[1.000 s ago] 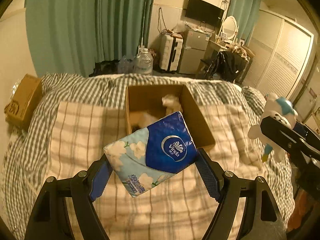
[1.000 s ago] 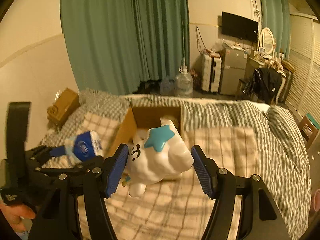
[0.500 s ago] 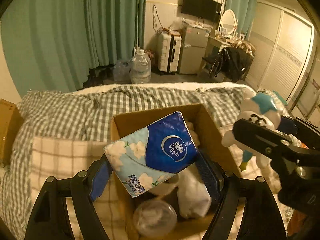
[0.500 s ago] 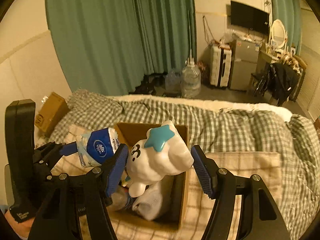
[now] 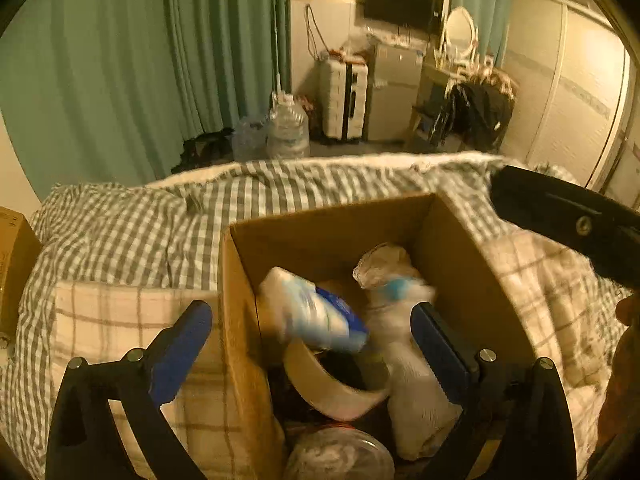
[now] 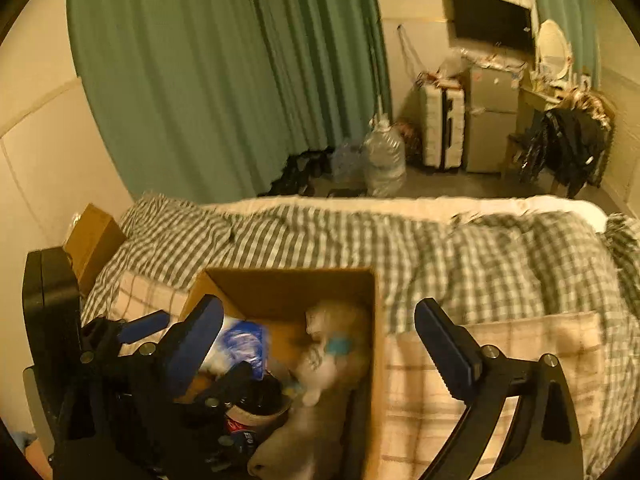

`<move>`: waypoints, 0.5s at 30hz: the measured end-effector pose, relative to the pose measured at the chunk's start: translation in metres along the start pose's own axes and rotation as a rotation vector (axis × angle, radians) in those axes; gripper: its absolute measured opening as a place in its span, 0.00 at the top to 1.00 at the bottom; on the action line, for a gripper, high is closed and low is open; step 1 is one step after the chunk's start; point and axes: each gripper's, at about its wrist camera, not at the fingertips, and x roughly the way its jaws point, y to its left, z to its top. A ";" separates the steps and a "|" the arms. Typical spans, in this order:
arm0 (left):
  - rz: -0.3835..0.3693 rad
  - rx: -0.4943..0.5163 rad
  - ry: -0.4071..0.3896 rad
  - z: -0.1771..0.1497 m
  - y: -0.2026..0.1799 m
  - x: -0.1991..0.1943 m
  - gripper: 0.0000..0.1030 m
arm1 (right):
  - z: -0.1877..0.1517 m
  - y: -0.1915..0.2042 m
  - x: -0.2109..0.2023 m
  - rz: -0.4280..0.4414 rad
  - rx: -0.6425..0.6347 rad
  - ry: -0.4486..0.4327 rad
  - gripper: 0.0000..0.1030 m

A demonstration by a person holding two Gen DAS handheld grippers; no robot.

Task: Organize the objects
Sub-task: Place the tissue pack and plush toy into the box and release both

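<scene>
In the left wrist view, the left tongs [image 5: 310, 338] stand wide apart with nothing between the blue pads, poised over the near end of an open cardboard box [image 5: 472, 276] on the bed [image 5: 132, 236]. Inside the box, a blue-and-white tissue pack [image 5: 316, 316] lies tilted, blurred, toward the left wall. Just right of it is the white plush toy [image 5: 394, 292] with a blue star, also blurred. Nearer in the box sit a roll of tape [image 5: 332, 390] and a clear lidded cup [image 5: 340, 456]. A black part of the right tongs shows at the right edge.

In the right wrist view, the right tongs [image 6: 318, 338] are likewise spread apart and hold nothing, straddling the box's [image 6: 288, 284] right wall. The tissue pack [image 6: 240, 346] rests in the left part of the box, the plush toy [image 6: 332, 344] toward the far right corner. The left tongs [image 6: 186, 356] show at the near left, over the box. A checked blanket [image 6: 492, 356] covers the bed [image 6: 460, 248] right of the box.
</scene>
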 end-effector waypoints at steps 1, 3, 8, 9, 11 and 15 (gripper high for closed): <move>0.004 -0.002 -0.005 0.001 -0.001 -0.009 0.00 | 0.002 0.000 -0.009 -0.003 0.004 -0.008 0.06; 0.008 0.006 -0.023 0.005 -0.002 -0.028 0.00 | 0.005 -0.002 -0.028 -0.018 0.011 -0.030 0.06; 0.018 0.037 -0.114 0.012 -0.008 -0.094 0.00 | 0.012 -0.004 -0.096 -0.080 0.001 -0.095 0.05; 0.021 0.044 -0.135 0.014 -0.010 -0.109 0.00 | 0.012 -0.003 -0.105 -0.087 0.000 -0.104 0.05; 0.032 0.060 -0.177 0.015 -0.016 -0.141 0.00 | 0.011 -0.002 -0.135 -0.101 0.002 -0.133 0.04; 0.048 0.083 -0.258 0.009 -0.022 -0.203 0.00 | 0.002 0.005 -0.199 -0.132 -0.014 -0.193 0.02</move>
